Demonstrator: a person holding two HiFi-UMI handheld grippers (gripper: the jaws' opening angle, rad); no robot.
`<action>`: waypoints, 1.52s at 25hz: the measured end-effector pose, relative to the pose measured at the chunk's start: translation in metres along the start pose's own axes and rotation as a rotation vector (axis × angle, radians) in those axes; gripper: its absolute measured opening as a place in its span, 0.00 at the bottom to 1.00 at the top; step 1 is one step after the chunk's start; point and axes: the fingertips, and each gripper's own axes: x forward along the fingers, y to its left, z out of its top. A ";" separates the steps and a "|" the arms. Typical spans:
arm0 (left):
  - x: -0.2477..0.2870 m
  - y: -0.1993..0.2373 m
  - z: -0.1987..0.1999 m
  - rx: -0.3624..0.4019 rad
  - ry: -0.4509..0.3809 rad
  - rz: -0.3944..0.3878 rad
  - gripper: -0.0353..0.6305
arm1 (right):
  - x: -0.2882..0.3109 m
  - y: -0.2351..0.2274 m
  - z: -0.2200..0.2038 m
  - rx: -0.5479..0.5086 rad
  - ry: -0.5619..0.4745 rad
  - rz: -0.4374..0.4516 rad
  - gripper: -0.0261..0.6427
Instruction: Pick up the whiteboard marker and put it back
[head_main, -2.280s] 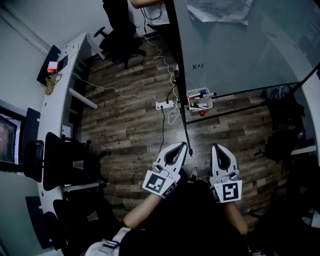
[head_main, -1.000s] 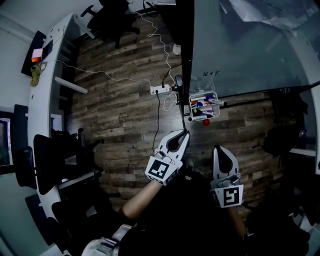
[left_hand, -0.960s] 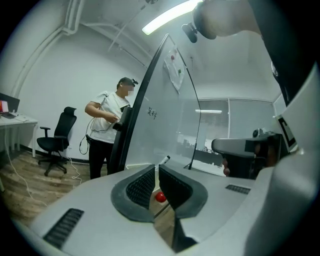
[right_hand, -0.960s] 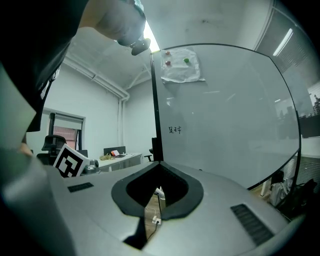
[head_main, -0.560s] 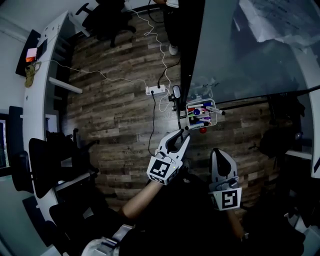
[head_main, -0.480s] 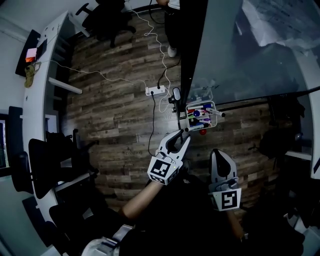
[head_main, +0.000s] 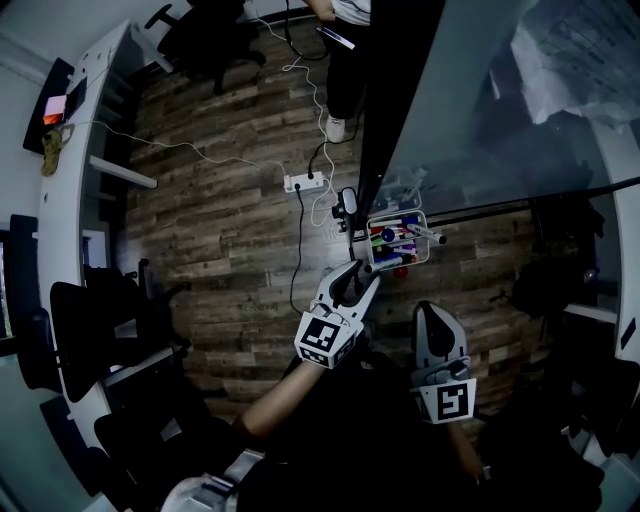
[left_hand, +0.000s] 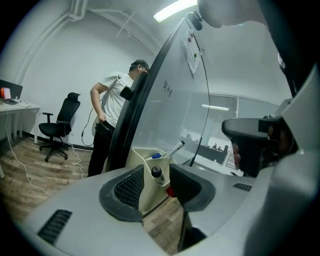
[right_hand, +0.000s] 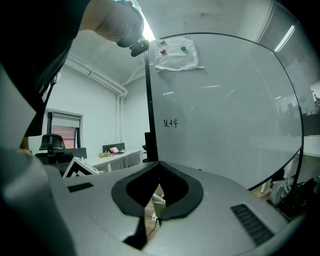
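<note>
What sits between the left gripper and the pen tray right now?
The left gripper view shows a whiteboard marker, end-on, between the opening jaws of the left gripper, in front of the tray.

The whiteboard (right_hand: 225, 115) was smooth and glossy, throwing reflections. Below it, the floor (head_main: 230, 230) was matt, grainy wood planking. The marker basket (left_hand: 146, 187) at the whiteboard's lower edge looked like pale smooth plastic. Crinkled paper (right_hand: 177, 55) hung near the whiteboard's top.

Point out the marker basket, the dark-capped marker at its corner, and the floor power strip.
marker basket (left_hand: 149, 193): left gripper view, its cream front wall.
dark-capped marker (left_hand: 157, 173): left gripper view, its round end cap.
power strip (head_main: 303, 182): head view, middle of its white body.
</note>
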 end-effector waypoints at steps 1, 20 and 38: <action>0.002 -0.001 -0.001 -0.003 0.000 -0.004 0.27 | 0.001 -0.001 0.000 -0.001 -0.002 0.000 0.06; 0.012 0.000 -0.004 -0.050 -0.005 -0.027 0.19 | 0.001 -0.006 -0.003 -0.009 0.013 -0.017 0.06; 0.006 -0.015 0.016 0.013 -0.059 -0.031 0.17 | -0.008 -0.005 -0.002 -0.017 -0.005 -0.028 0.06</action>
